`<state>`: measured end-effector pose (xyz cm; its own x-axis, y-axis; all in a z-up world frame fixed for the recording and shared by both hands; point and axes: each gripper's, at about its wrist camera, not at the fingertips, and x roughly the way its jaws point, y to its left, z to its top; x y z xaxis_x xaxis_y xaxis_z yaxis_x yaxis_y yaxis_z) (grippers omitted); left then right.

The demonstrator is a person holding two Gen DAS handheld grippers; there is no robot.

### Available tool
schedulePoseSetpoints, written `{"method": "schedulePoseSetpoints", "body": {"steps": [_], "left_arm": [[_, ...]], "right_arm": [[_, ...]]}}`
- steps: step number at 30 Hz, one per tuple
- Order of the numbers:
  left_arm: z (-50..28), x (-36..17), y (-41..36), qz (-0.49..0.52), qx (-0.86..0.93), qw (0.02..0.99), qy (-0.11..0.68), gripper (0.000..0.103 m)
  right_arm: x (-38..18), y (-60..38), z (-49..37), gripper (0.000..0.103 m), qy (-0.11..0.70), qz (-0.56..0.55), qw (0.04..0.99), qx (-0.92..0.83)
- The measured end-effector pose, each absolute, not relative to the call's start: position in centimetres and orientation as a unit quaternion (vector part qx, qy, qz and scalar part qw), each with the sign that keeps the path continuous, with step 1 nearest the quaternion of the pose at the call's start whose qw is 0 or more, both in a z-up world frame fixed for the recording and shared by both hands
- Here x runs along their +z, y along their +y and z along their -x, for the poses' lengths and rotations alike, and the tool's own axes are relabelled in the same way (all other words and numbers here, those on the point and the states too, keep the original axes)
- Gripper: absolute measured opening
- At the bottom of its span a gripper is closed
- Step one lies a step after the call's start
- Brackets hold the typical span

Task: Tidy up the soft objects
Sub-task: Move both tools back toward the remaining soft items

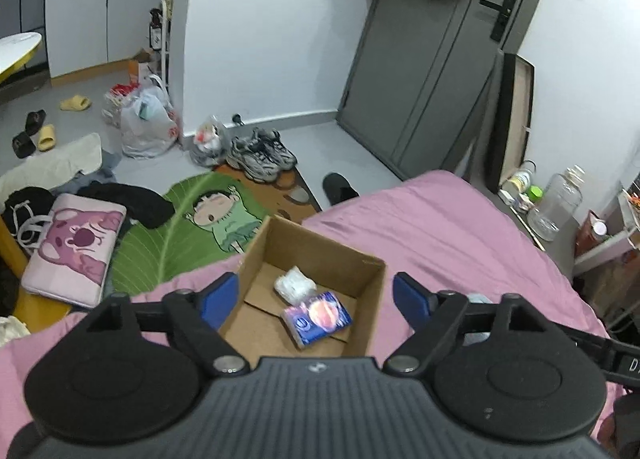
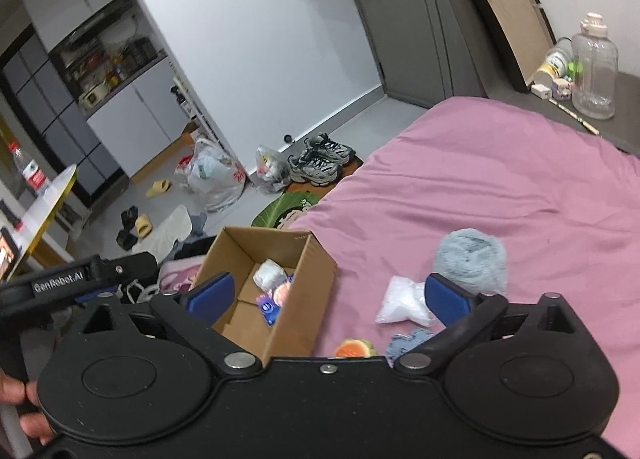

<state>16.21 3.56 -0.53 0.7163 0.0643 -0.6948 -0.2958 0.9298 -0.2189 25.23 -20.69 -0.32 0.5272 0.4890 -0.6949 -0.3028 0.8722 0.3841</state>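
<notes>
Both our tongs are spread and empty: left tongs over the box, right tongs nearer the white bag at lower right on the bed.

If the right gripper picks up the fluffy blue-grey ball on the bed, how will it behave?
The fluffy ball looks plush, so it probably squashes between the fingers and feels light. Its rounded shape may roll a little on the pink sheet if pushed, though the fuzz likely grips.
</notes>
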Motion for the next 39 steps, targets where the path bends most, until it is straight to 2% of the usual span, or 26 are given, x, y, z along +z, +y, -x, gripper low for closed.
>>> {"method": "schedulePoseSetpoints", "body": {"steps": [5,10,24,39], "left_arm": [[-15.6,-0.4,2.3,0.160,0.089,0.911,0.370,0.088],[-15.5,-0.7,0.2,0.142,0.083,0.914,0.372,0.091],[-16.3,-3.2,-6.5,0.095,0.076,0.910,0.395,0.091],[-17.9,-7.8,-11.0,0.101,0.075,0.891,0.437,0.088]], "right_arm": [[0.0,-22.5,-25.1,0.103,0.424,-0.089,0.870,0.235],[-1.3,-25.1,-25.5,0.103,0.437,-0.136,0.858,0.233],[-5.2,-29.6,-26.5,0.103,0.476,-0.182,0.840,0.187],[-8.4,-32.4,-28.0,0.103,0.509,-0.208,0.820,0.160]]}}
